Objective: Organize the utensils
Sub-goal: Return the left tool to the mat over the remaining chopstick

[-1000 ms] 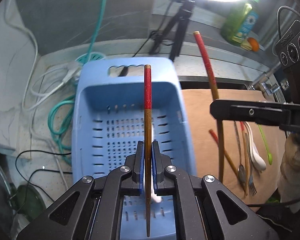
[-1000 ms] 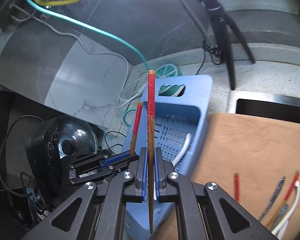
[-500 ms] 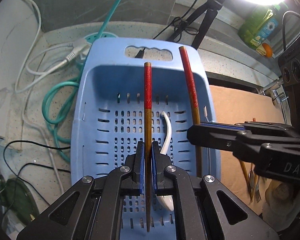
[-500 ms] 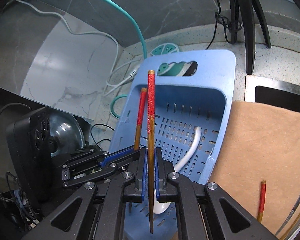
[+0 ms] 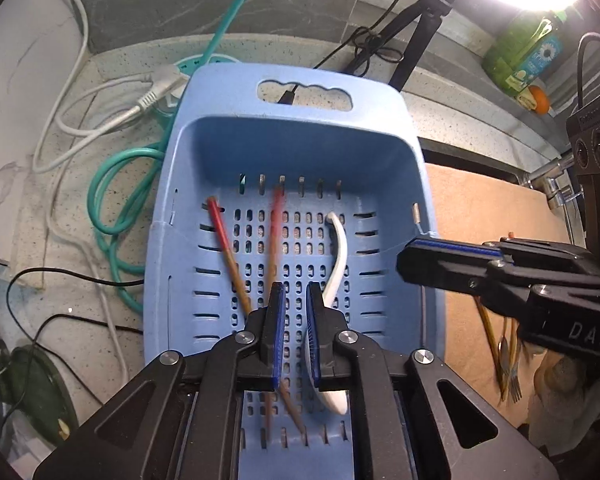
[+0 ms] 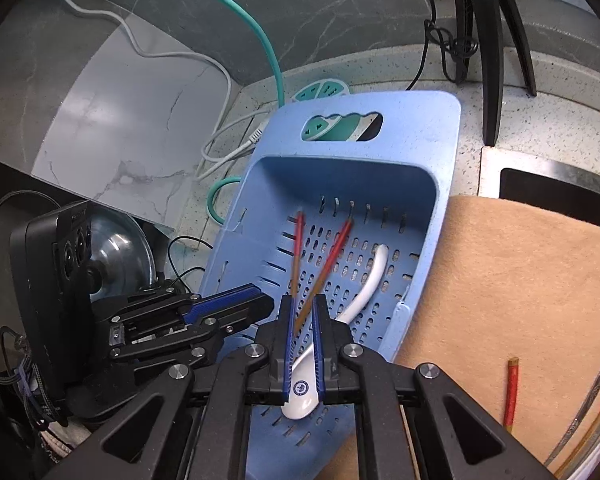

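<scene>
Two red-and-brown chopsticks (image 5: 226, 248) (image 5: 276, 232) lie crossed on the floor of the blue slotted basket (image 5: 292, 148), next to a white spoon (image 5: 340, 252). My left gripper (image 5: 296, 288) hovers over the basket's near end. Its jaws are opening and nothing is between them. My right gripper (image 5: 420, 258) reaches in over the basket's right rim. In the right wrist view the right gripper (image 6: 303, 300) is also opening with nothing gripped. The chopsticks (image 6: 334, 252), slightly blurred, and the spoon (image 6: 374, 276) lie below it in the basket (image 6: 440, 140). The left gripper (image 6: 260, 302) sits at its left.
A brown mat (image 6: 520, 280) lies right of the basket, with a red chopstick (image 6: 512, 392) and several more utensils (image 5: 508, 364) on it. A green cable (image 5: 112, 200) and white cords lie left of the basket. A tripod (image 6: 488, 40) and a green bottle (image 5: 528, 52) stand behind.
Each gripper held a chopstick upright in shut jaws. Both jaws have parted and the two chopsticks have dropped into the basket. Both grippers came lower over it.
</scene>
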Available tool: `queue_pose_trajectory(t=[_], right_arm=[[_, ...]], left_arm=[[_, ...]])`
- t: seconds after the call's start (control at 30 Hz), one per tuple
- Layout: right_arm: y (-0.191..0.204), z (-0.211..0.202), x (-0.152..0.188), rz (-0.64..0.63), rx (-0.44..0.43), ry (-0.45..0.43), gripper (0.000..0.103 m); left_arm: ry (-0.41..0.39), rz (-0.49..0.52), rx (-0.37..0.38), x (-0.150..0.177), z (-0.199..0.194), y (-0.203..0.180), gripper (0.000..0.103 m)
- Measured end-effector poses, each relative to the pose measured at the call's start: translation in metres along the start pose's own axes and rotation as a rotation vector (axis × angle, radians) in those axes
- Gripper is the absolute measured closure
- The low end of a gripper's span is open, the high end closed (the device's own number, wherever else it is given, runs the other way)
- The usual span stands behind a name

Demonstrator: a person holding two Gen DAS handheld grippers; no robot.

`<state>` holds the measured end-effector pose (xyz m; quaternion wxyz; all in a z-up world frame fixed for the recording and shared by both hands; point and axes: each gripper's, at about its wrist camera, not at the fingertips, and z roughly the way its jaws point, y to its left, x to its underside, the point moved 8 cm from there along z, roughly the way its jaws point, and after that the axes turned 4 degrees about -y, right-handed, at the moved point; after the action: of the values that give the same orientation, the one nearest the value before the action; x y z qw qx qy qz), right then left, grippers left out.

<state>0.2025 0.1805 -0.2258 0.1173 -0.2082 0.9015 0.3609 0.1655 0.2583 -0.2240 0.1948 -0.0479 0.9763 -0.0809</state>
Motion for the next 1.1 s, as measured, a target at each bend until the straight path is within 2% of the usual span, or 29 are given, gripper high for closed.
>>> queue_pose_trajectory(t=[0.17,0.33,0.37,0.43,0.53,0.77,1.1], right_arm=[[0.0,-0.023,0.001,-0.017,-0.011,-0.025,0.094],[-0.01,-0.059,0.007,-0.024,-0.017,-0.064,0.085],[-0.014,-0.066,0.008,-0.02,-0.02,-0.07,0.084],[-0.022,-0.083,0.012,-0.012,-0.022,-0.084,0.082],[-0.04,-0.113,0.017,-0.006,-0.02,-0.111,0.078],[-0.09,-0.18,0.038,-0.02,0.064,-0.175,0.077],[-0.173,-0.234,0.078,0.035,0.207,-0.199,0.077]], left_arm=[[-0.042,0.015,-0.004,0.002,-0.022,-0.011,0.091],[-0.087,0.037,0.01,0.004,-0.042,-0.035,0.091],[-0.094,0.042,0.017,0.006,-0.046,-0.043,0.089],[-0.104,0.048,0.032,0.009,-0.05,-0.056,0.075],[-0.12,0.062,0.061,0.015,-0.056,-0.078,0.074],[-0.127,0.083,0.124,0.038,-0.054,-0.126,0.074],[-0.04,0.093,0.182,0.069,-0.023,-0.177,0.074]])
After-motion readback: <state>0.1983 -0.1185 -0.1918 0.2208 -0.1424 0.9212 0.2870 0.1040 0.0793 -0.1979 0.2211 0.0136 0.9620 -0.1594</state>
